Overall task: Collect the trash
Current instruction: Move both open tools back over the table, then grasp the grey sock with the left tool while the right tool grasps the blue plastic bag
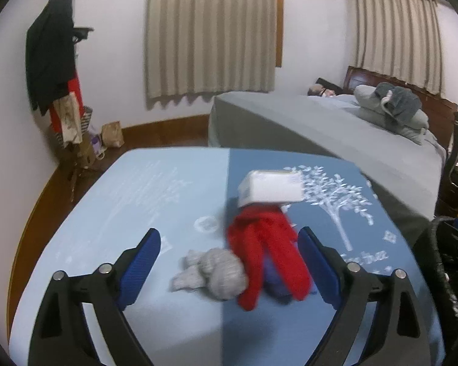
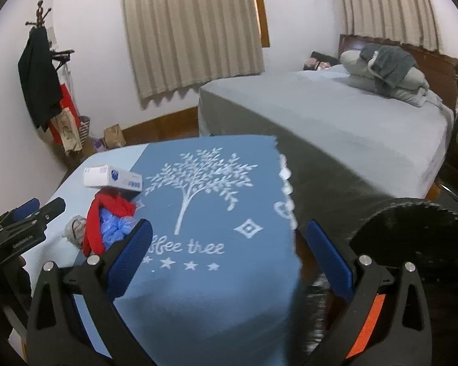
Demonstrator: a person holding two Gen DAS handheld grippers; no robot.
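Observation:
A small table under a blue cloth (image 1: 137, 201) with a white tree print holds the trash. A white box (image 1: 270, 187) lies at the back, a red plastic bag (image 1: 267, 253) over crumpled blue plastic (image 2: 116, 228) in front of it, and a grey crumpled wad (image 1: 216, 270) at its left. My left gripper (image 1: 229, 256) is open and hovers just above the grey wad and the red bag, empty. My right gripper (image 2: 229, 244) is open and empty over the cloth's right edge (image 2: 287, 213). The box (image 2: 111, 177), the red bag (image 2: 99, 216) and the left gripper (image 2: 30, 213) also show in the right wrist view.
A black trash bin (image 2: 412, 238) stands to the right of the table, also at the right edge of the left wrist view (image 1: 445, 262). A grey bed (image 1: 336, 128) lies behind. A coat rack (image 1: 58, 70) with clothes and a brown bag (image 1: 111, 134) stand at the far left.

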